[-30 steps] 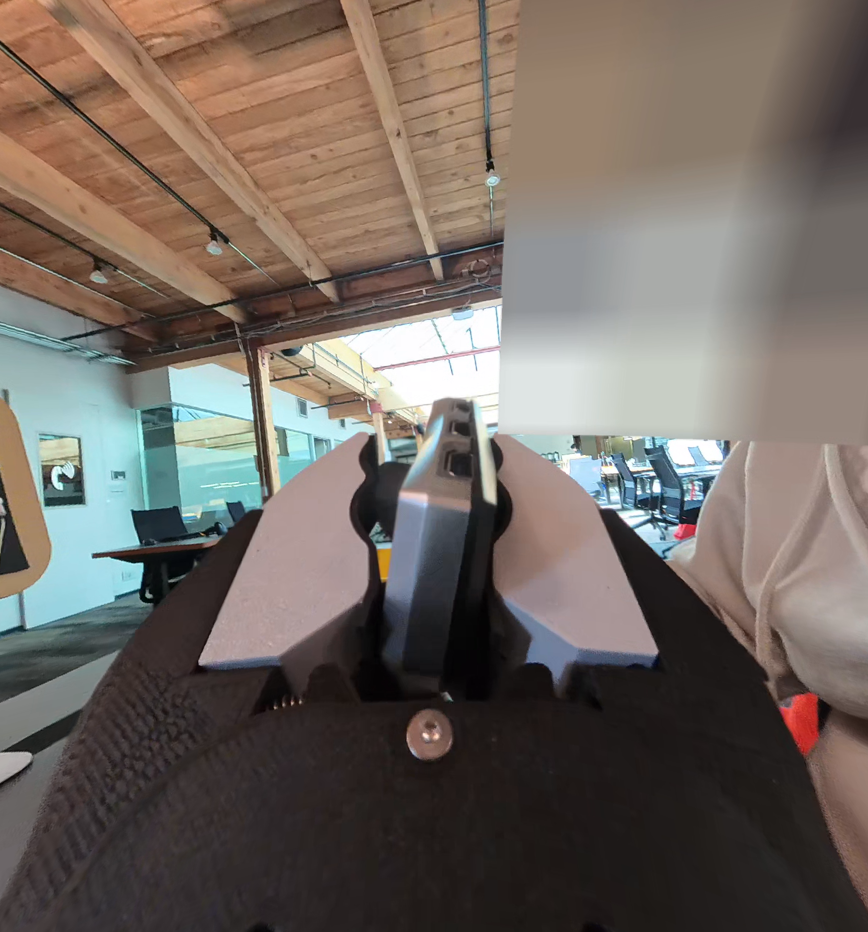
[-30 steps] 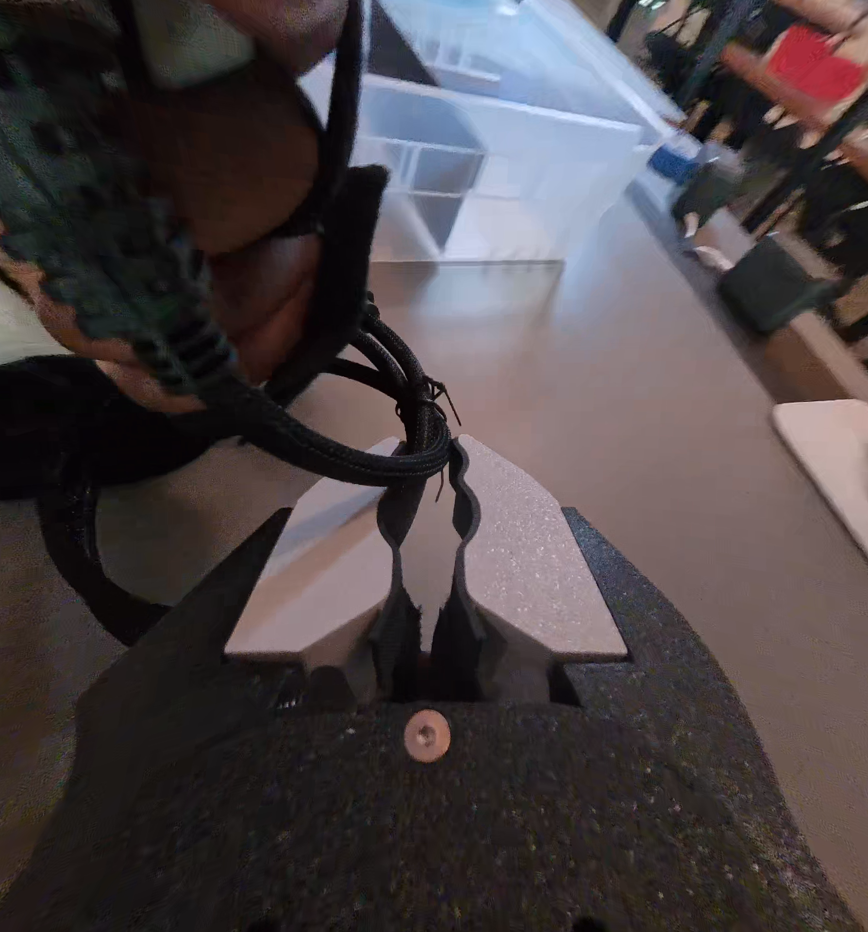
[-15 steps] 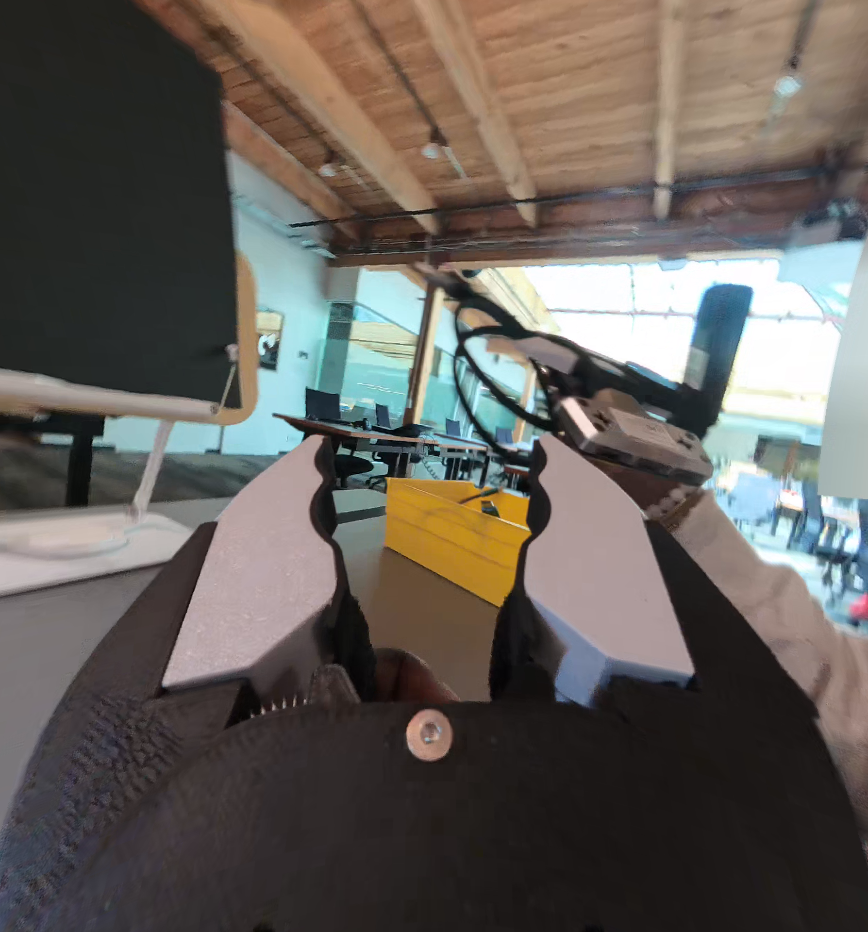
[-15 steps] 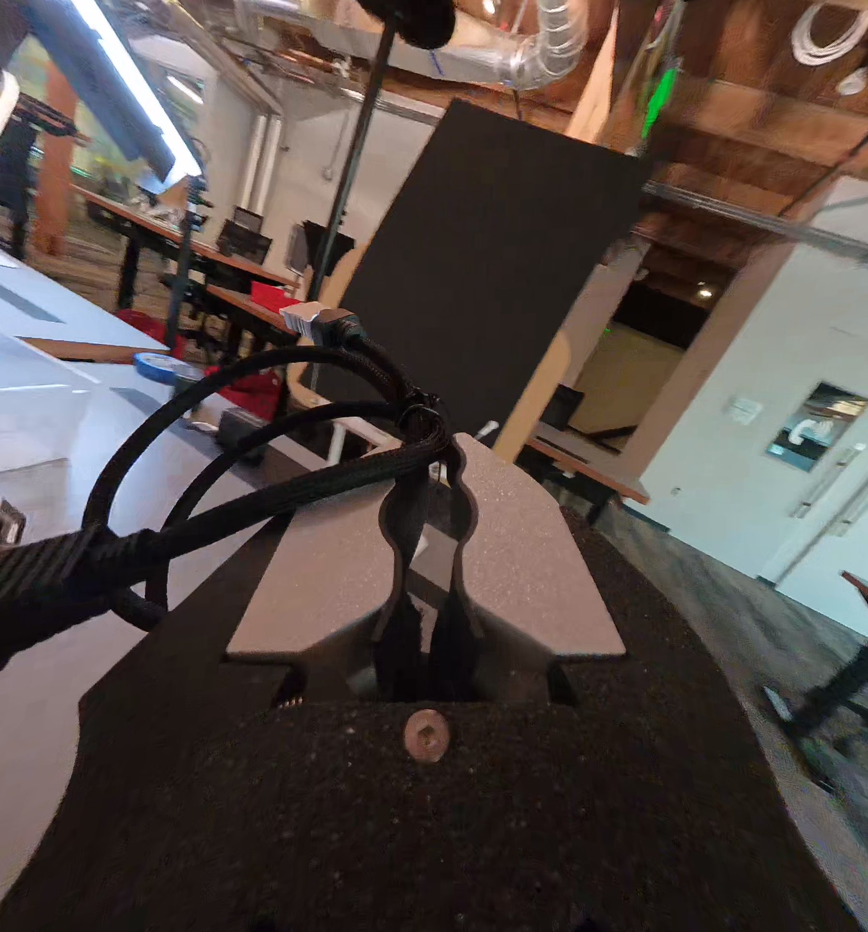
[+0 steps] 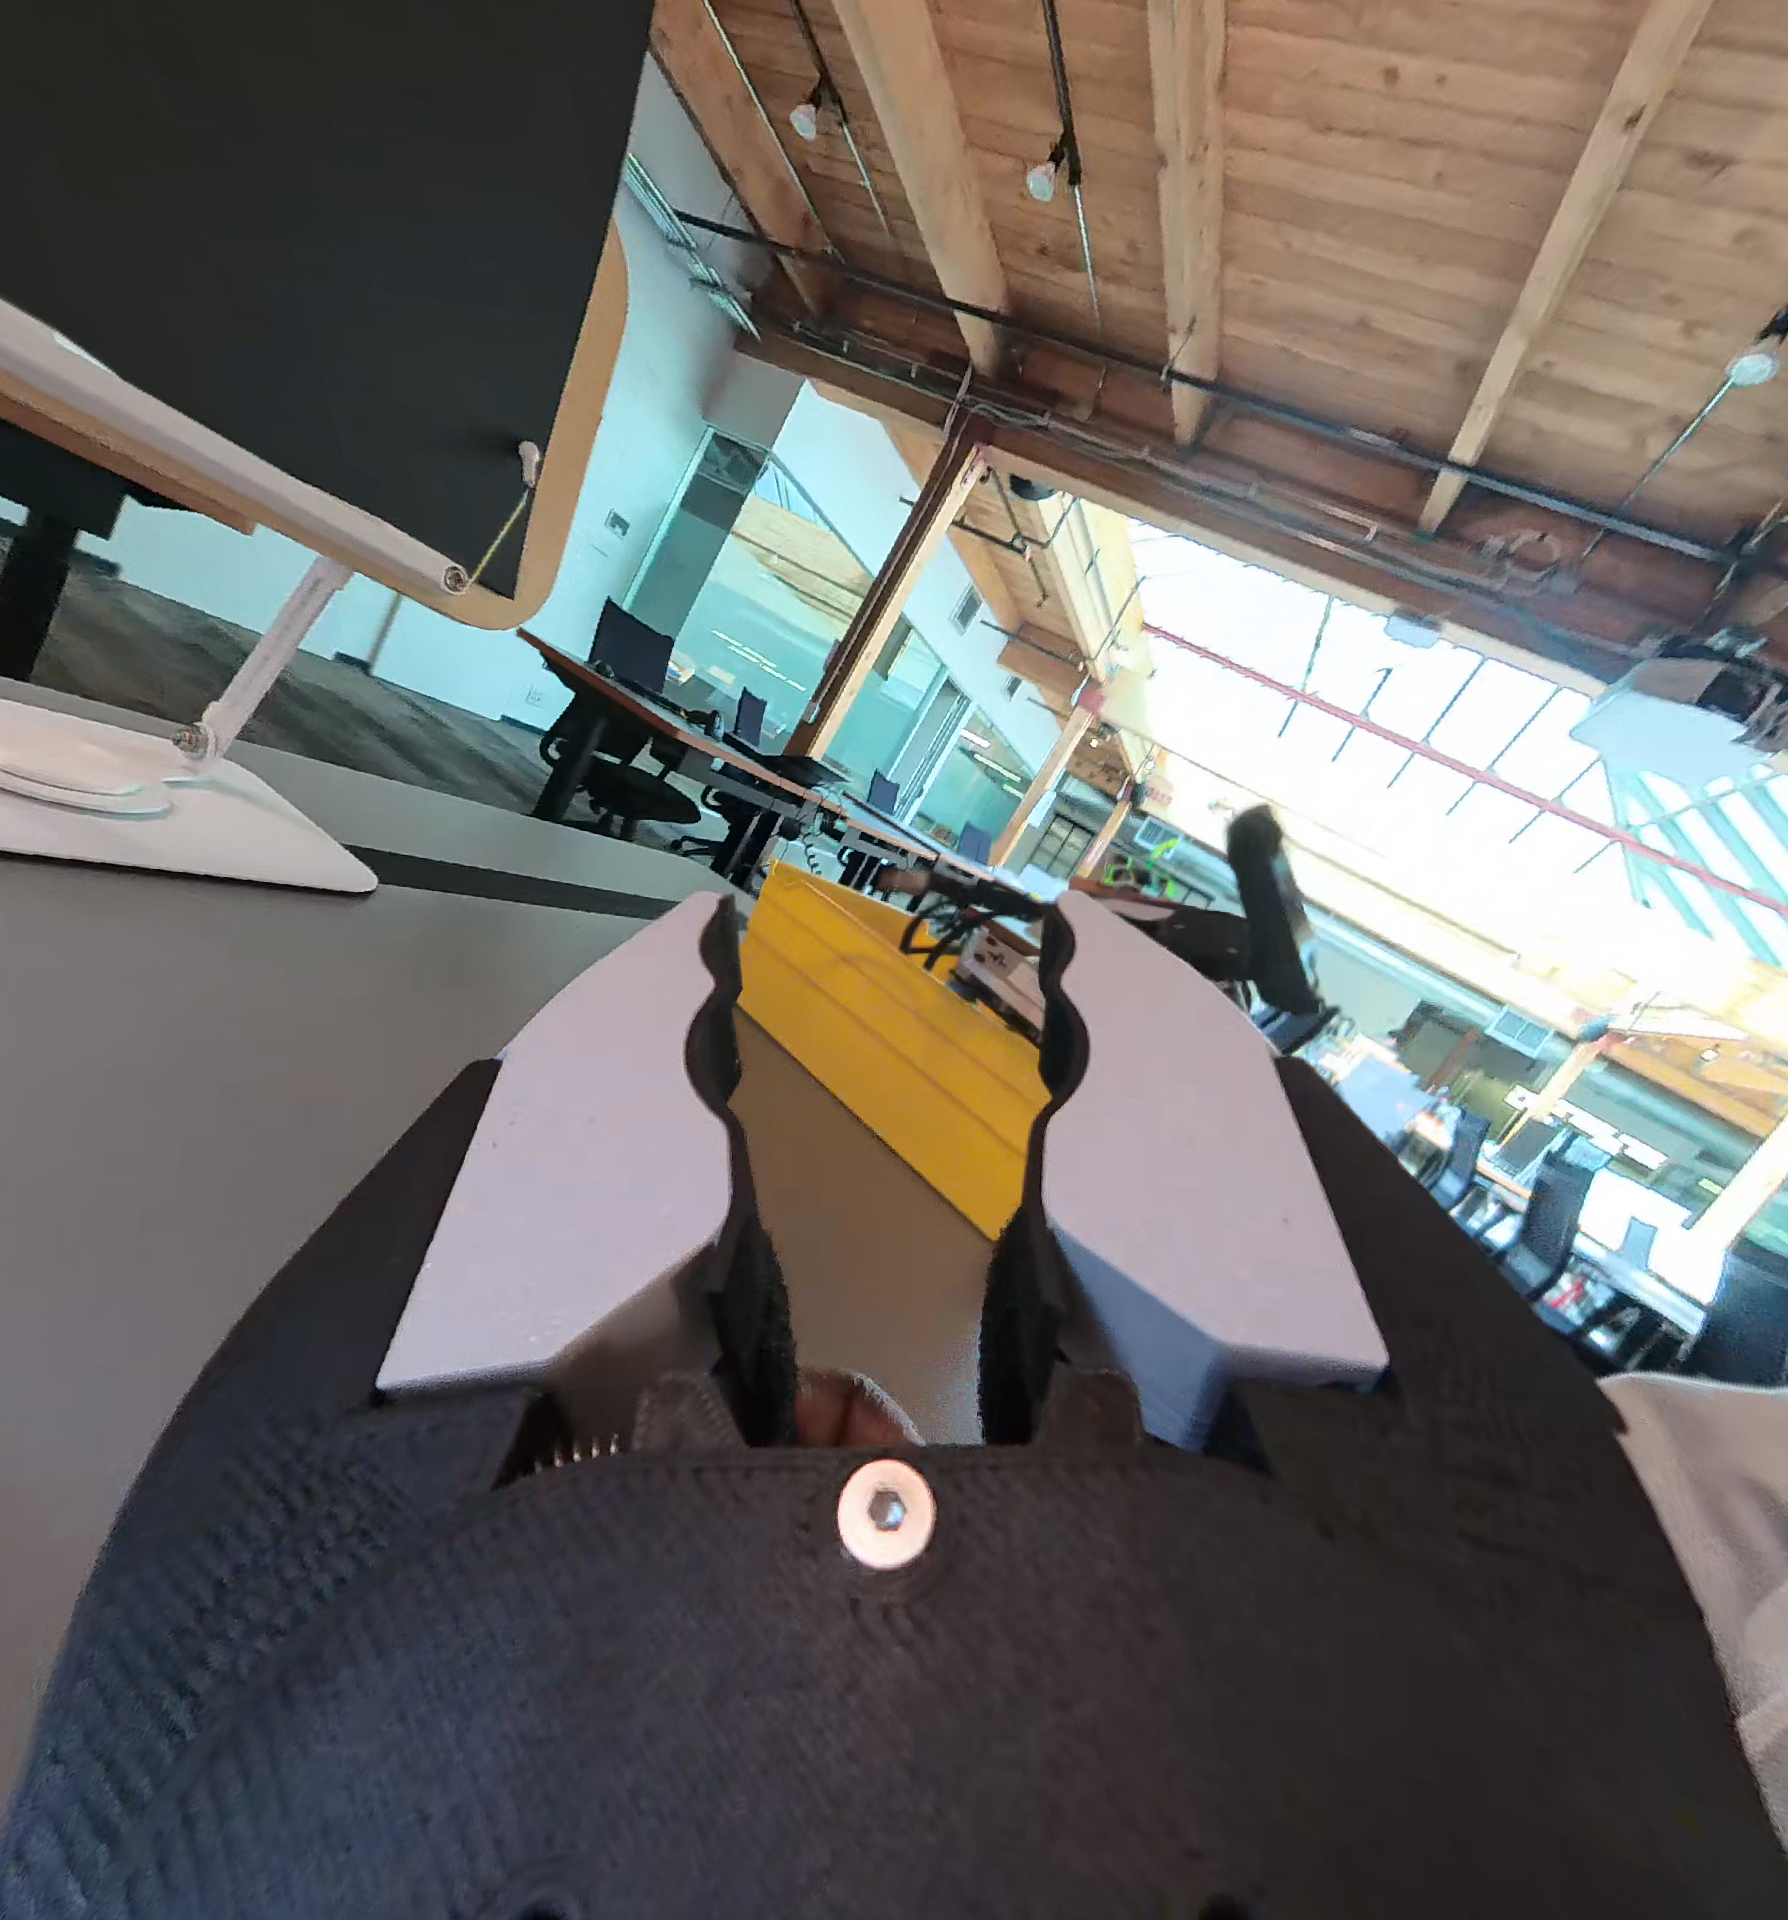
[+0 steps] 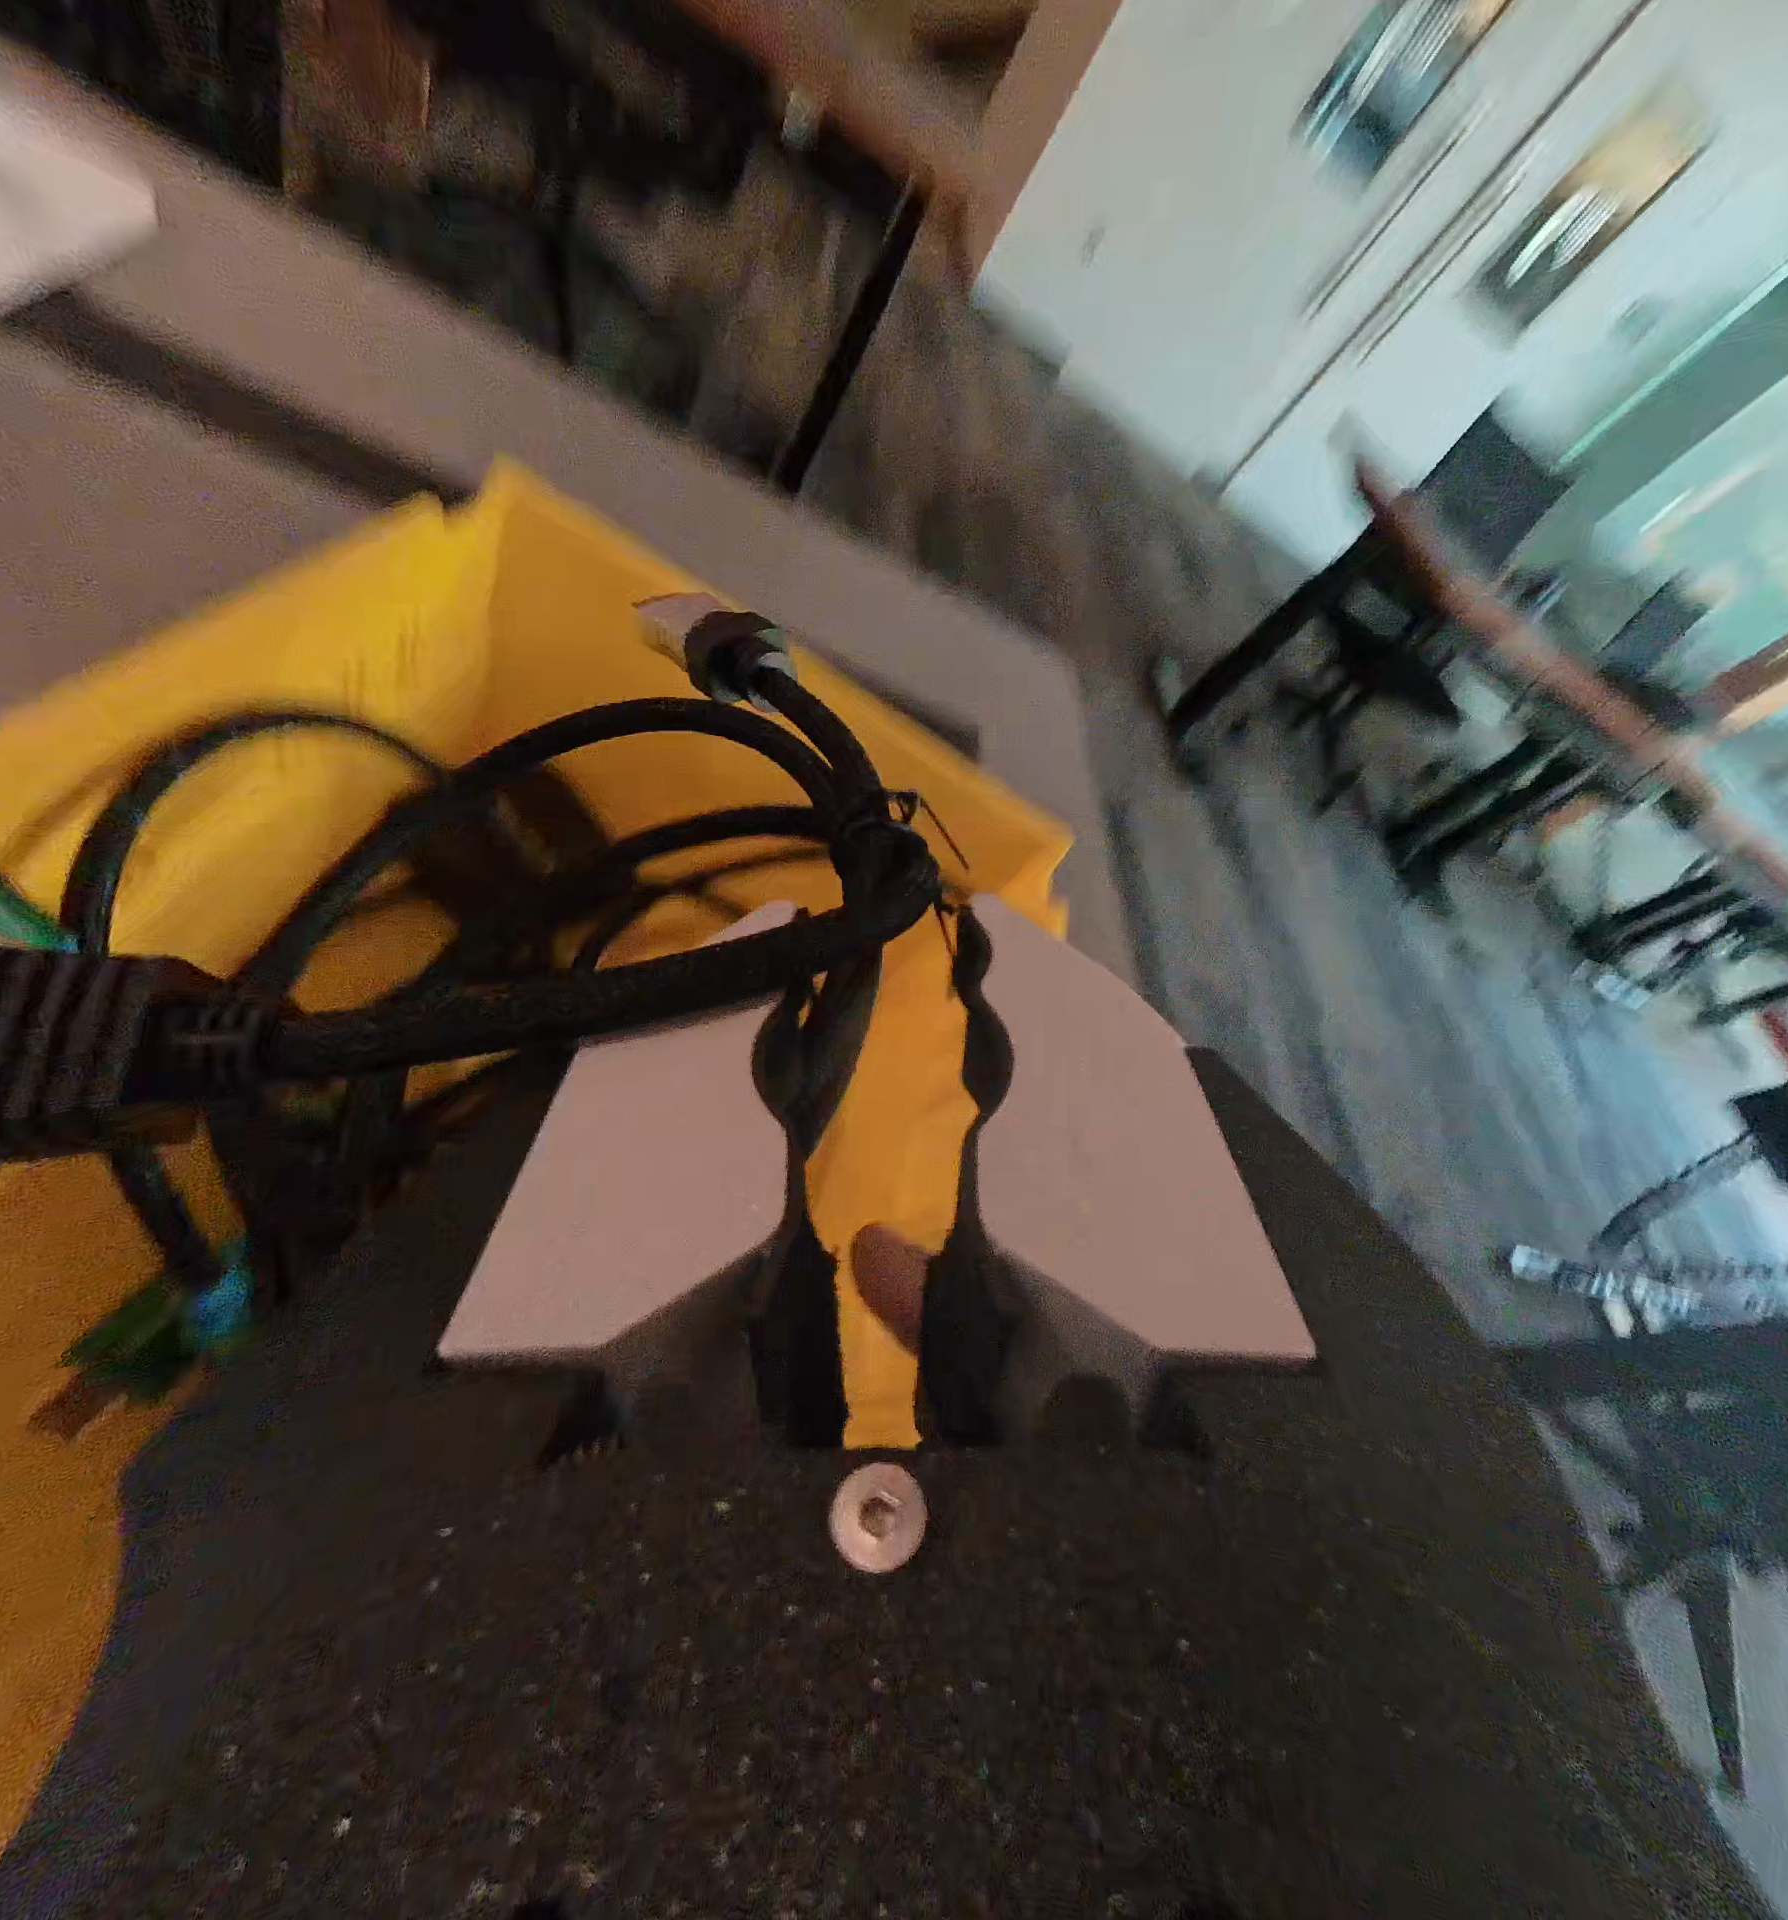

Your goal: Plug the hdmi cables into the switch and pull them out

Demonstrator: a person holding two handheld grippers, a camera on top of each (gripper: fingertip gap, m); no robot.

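My left gripper (image 5: 890,925) is open and empty, low over the grey table (image 5: 194,1039). Beyond its fingertips stands a yellow bin (image 5: 869,1049). Over the bin's far side the other gripper (image 5: 1274,914) holds black cables (image 5: 937,920) beside a small pale box, seemingly the switch (image 5: 994,961). In the blurred right wrist view, my right gripper (image 6: 879,925) is above the yellow bin (image 6: 298,665) with its jaws apart. A tied bundle of black braided HDMI cable (image 6: 557,1008) lies across its left fingertip. One metal plug (image 6: 703,634) points up and away.
A white stand base (image 5: 142,831) and a large black panel (image 5: 246,208) are at the table's left. A person's pale sleeve (image 5: 1742,1507) is at lower right. Office desks and chairs (image 6: 1492,727) stand past the table edge (image 6: 869,582).
My left gripper let go of the switch and now sits open and lower. My right gripper swung with the cable bundle over the yellow bin, and its jaws have widened.
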